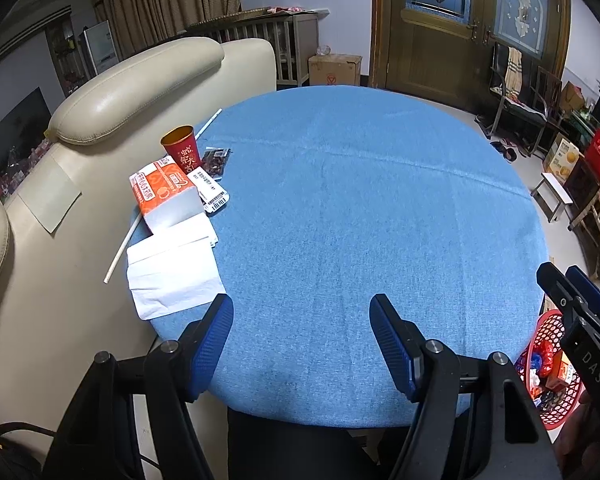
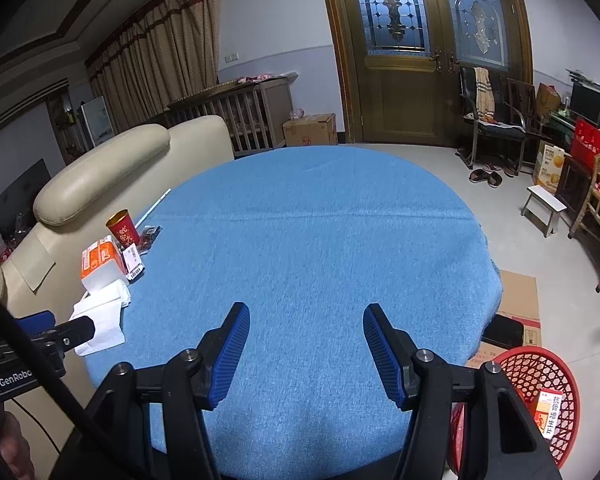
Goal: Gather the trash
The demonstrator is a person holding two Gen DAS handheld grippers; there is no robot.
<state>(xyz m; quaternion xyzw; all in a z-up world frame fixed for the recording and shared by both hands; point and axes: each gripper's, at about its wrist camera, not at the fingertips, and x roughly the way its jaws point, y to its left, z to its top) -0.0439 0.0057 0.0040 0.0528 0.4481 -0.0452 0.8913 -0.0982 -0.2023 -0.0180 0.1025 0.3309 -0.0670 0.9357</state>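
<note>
On the table (image 1: 360, 220), every item sits at the left edge, beside the sofa (image 1: 100, 92). The cup (image 1: 179, 148) stands farthest back, the tissue pack (image 1: 164, 196) just in front of it, and loose tissues (image 1: 172, 268) nearest. A basket (image 2: 540, 392) of trash stands on the floor, right of the table.

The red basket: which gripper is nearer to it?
Right. The right gripper hovers over the table edge right beside the red basket; the left gripper is farther off, toward the tissues.
</note>
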